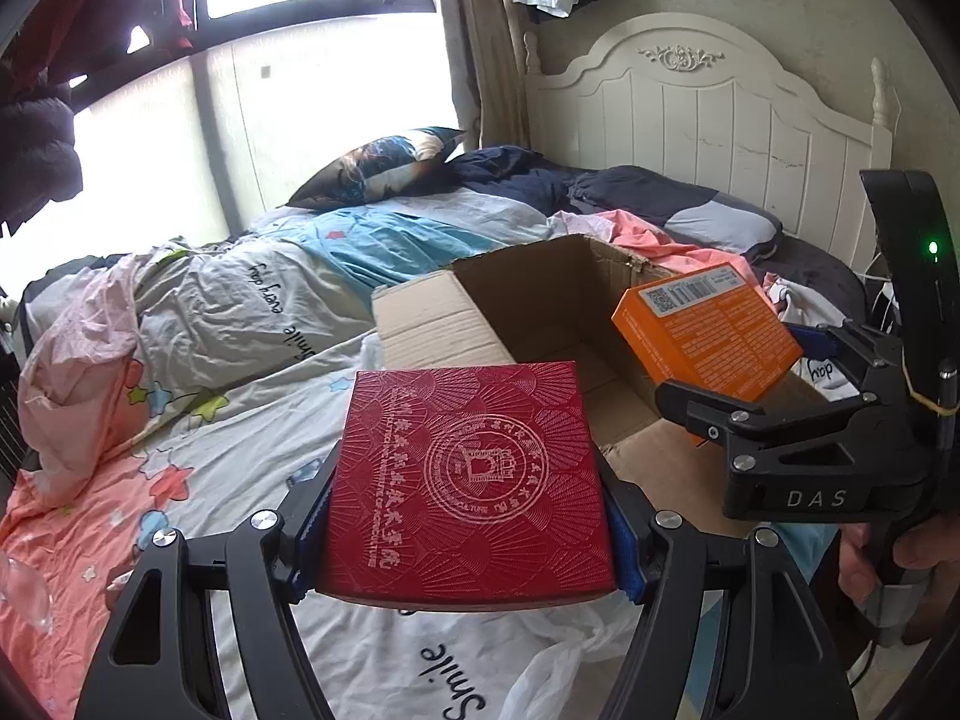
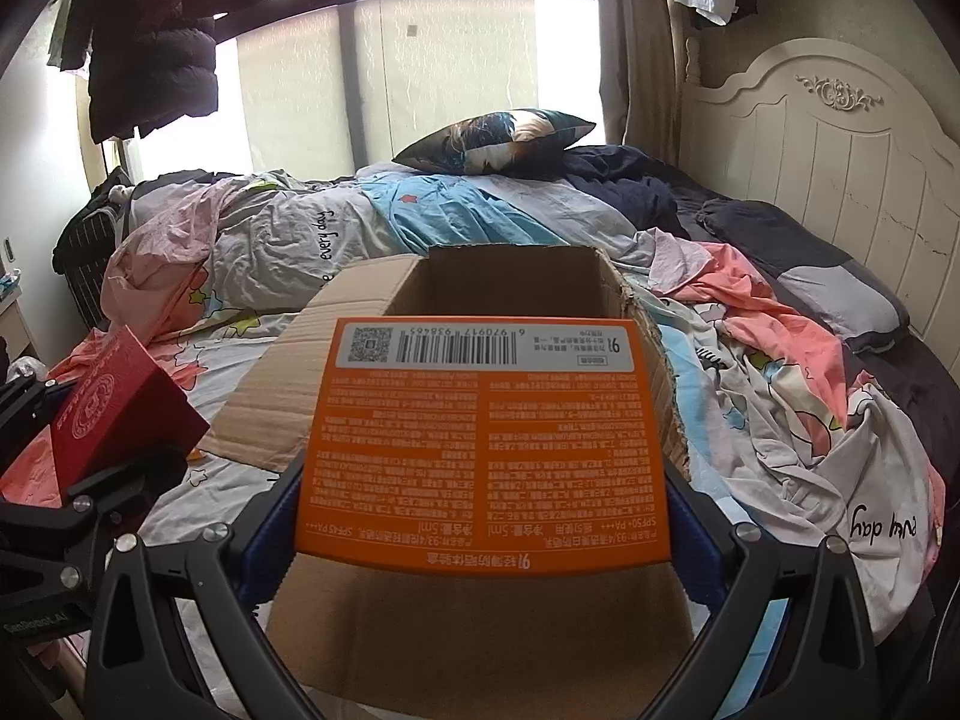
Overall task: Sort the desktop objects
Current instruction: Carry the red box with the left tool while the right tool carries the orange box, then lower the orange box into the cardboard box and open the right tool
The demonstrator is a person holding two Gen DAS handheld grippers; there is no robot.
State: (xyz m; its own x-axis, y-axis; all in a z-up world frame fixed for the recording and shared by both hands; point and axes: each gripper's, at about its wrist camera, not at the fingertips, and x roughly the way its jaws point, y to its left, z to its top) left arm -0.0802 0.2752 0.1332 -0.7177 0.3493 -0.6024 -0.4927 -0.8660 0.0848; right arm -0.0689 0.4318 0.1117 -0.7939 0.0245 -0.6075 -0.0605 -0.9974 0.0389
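Observation:
My left gripper is shut on a flat red box with a round white seal, held level above the bedsheet just left of an open cardboard box. My right gripper is shut on an orange box with a barcode label, held over the near part of the cardboard box. The right gripper and its orange box also show in the left wrist view at the right. The red box shows at the left edge of the right wrist view.
The cardboard box lies on a messy bed with a patterned quilt, a pink cloth and a dark pillow. A white headboard stands at the right. Clothes hang by the window.

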